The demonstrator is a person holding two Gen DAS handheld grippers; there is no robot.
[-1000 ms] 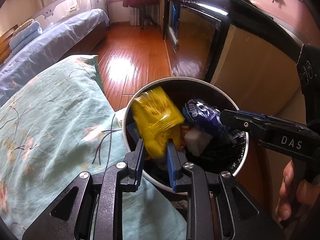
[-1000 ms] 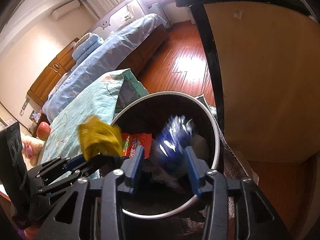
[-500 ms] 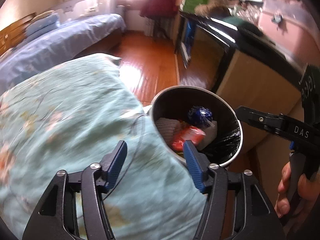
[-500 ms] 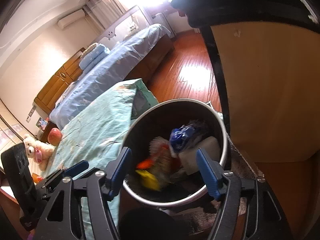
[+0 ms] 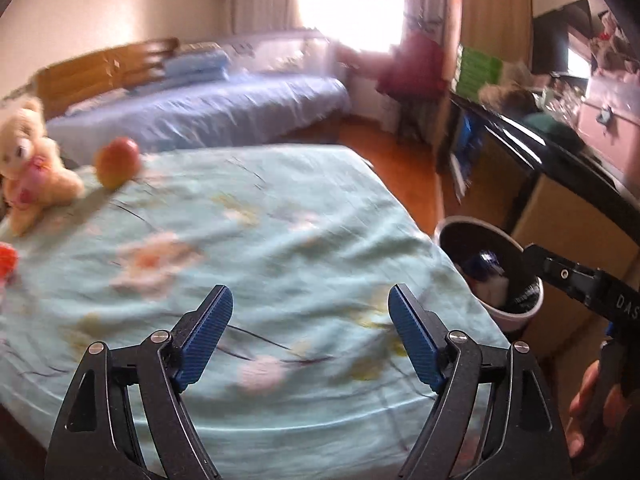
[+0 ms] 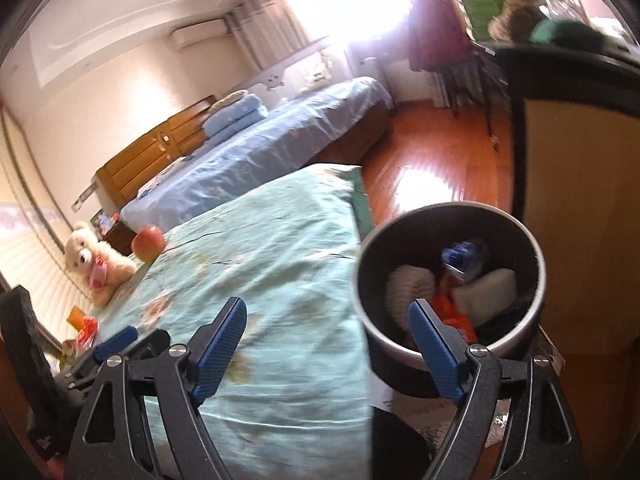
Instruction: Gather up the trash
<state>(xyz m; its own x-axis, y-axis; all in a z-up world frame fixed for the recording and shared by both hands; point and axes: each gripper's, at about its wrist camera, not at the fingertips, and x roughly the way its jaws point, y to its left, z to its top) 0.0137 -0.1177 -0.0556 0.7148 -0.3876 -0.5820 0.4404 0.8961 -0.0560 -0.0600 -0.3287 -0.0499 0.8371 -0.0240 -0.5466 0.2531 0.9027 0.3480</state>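
Observation:
A round trash bin [image 6: 536, 248] stands on the floor beside the bed and holds a blue wrapper [image 6: 464, 256], an orange wrapper [image 6: 452, 308] and white wads. It also shows in the left wrist view [image 5: 532, 304]. My left gripper [image 5: 310, 336] is open and empty above the light green bedspread [image 5: 260, 248]. My right gripper [image 6: 328, 344] is open and empty, over the bed edge next to the bin. Orange wrappers [image 6: 82, 326] lie at the bed's far left; one also shows in the left wrist view [image 5: 6, 260].
A teddy bear [image 5: 28, 164] and an apple [image 5: 118, 162] sit on the bed's far side. A wooden cabinet with a black top [image 5: 568, 208] stands right of the bin. A second bed with blue sheets [image 5: 208, 116] is behind.
Both grippers let go of their wrappers, yellow and blue, into the bin and opened wide. Both then pulled back and swung left toward the bed.

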